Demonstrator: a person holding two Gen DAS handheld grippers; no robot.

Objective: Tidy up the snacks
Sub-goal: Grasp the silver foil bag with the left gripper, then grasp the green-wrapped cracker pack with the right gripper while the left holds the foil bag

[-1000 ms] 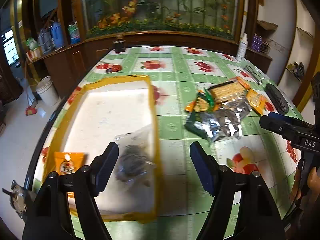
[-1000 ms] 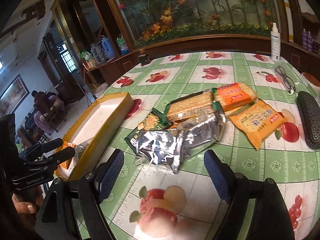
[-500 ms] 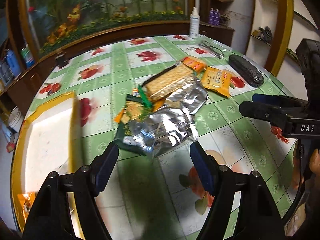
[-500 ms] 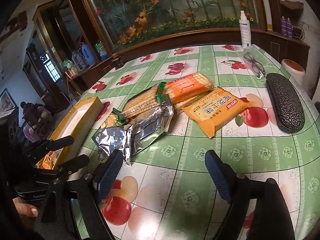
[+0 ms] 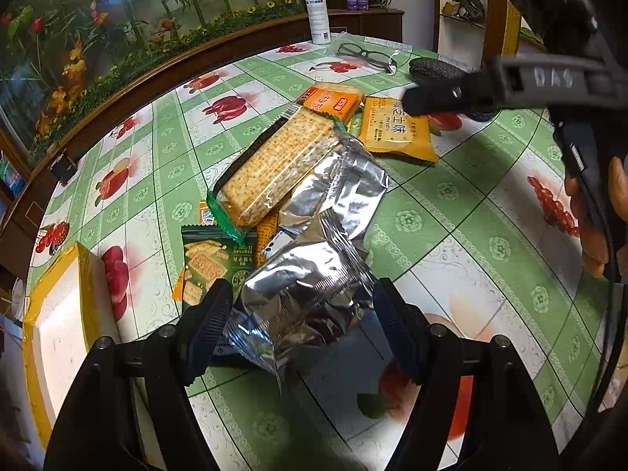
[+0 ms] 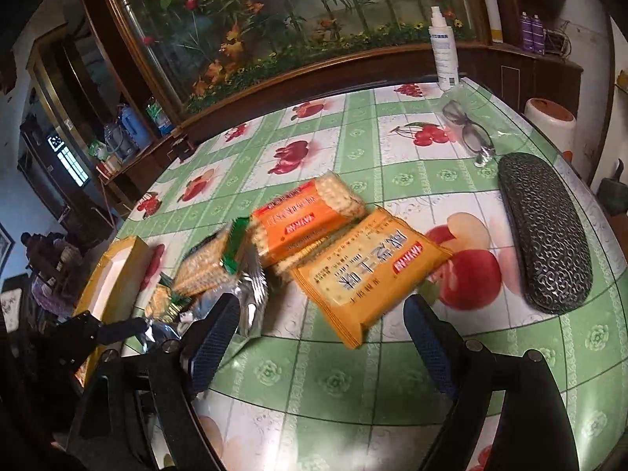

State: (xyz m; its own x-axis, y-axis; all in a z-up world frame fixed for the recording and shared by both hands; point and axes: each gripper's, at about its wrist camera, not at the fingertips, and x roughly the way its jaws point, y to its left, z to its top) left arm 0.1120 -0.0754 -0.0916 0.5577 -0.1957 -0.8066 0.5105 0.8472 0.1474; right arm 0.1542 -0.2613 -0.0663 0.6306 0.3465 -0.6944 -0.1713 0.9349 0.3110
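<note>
Left claw (image 5: 298, 324) is wide open and empty, its fingers straddling the near end of the silver foil bag (image 5: 314, 274). It looks lined up to pinch that bag next, not yet touching it as far as I can tell.

Right claw (image 6: 322, 333) is also wide open and holds nothing. The yellow-orange cracker pack (image 6: 369, 271) lies just ahead, between its fingers, so that is likely its target.

The rest of the pile sits ahead of the left claw: a clear cracker sleeve (image 5: 274, 168) lies on the foil bag, with a green cracker pack (image 5: 208, 259) to the left. The orange-label cracker pack (image 5: 333, 102) is farthest. The yellow-rimmed tray (image 5: 84, 274) sits left of the left claw, probably the drop spot.

The worktop (image 6: 392, 149) also carries a glasses case (image 6: 545, 231), spectacles (image 6: 467, 125) and a spray bottle (image 6: 441, 55), all non-task.

Writing: "DAS" shows on the right claw body in the left view. The packs carry Chinese print; their red brand badges aren't legible.
</note>
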